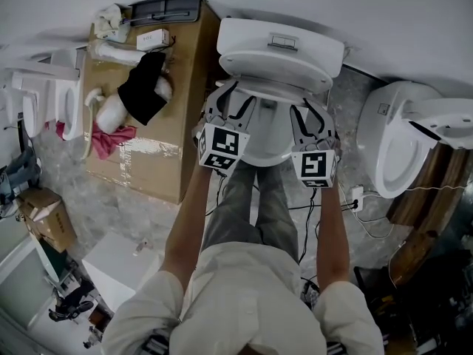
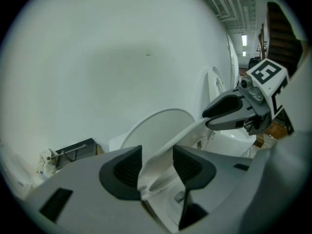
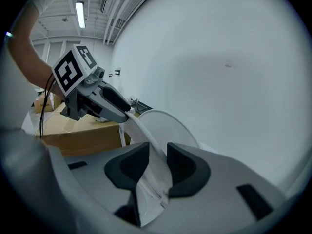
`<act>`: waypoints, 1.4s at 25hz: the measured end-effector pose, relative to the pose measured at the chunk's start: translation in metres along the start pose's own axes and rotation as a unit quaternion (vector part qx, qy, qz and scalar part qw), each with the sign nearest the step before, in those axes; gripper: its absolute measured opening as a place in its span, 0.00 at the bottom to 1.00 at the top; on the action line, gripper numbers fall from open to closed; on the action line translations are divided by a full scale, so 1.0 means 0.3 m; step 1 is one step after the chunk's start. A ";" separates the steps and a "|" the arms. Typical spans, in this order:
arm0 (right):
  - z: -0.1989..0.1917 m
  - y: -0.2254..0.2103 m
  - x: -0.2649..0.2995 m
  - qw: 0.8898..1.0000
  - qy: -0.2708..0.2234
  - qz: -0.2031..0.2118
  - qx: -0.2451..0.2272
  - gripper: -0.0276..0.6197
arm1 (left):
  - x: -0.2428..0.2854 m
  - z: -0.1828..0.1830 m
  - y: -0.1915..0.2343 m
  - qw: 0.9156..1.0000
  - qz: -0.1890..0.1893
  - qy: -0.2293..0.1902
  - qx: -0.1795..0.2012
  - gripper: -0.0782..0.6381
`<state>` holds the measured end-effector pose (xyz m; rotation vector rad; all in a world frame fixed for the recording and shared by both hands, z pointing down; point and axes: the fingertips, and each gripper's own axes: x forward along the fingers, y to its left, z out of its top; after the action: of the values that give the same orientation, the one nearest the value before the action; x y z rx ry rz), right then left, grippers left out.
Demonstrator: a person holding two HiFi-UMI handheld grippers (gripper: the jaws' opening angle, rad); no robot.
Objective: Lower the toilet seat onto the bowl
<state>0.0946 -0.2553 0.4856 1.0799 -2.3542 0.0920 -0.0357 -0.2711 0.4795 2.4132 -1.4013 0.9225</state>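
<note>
We find the toilet seat [image 2: 186,134] raised off the bowl [image 1: 264,148], with the left gripper [image 2: 157,165] and right gripper [image 3: 157,162] each clamped on its side rim, so lowering is in hand and next calls for a slow, level descent.

Right tool [image 3: 158,156] tight on the upraised toilet seat [image 3: 144,133] rim, left tool [image 3: 119,106] farther along it, lid [image 3: 170,126] behind

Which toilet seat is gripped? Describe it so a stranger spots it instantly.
Find the middle toilet, between the cardboard box and a second toilet. Its seat is the thin white ring tilted before the upright lid, alone clamped by the left gripper and right gripper.
</note>
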 end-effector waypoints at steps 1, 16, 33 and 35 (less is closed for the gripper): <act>-0.006 0.010 -0.009 1.000 0.002 -0.002 0.000 0.23 | -0.007 -0.008 -0.008 1.000 -0.003 0.001 0.001 0.40; -0.075 0.135 -0.100 0.998 0.031 -0.055 0.012 0.26 | -0.107 -0.132 -0.097 0.999 -0.040 -0.004 -0.018 0.42; -0.171 0.245 -0.165 0.993 0.064 -0.096 0.040 0.31 | -0.190 -0.269 -0.159 0.998 -0.049 0.001 -0.043 0.45; -0.189 0.258 -0.173 0.992 0.066 -0.100 0.046 0.32 | -0.198 -0.284 -0.164 0.998 -0.050 0.004 -0.046 0.47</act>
<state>0.0918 -0.1517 0.5198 1.3070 -2.1306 0.1931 -0.0508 -0.1634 0.5167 2.3838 -1.2794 0.8243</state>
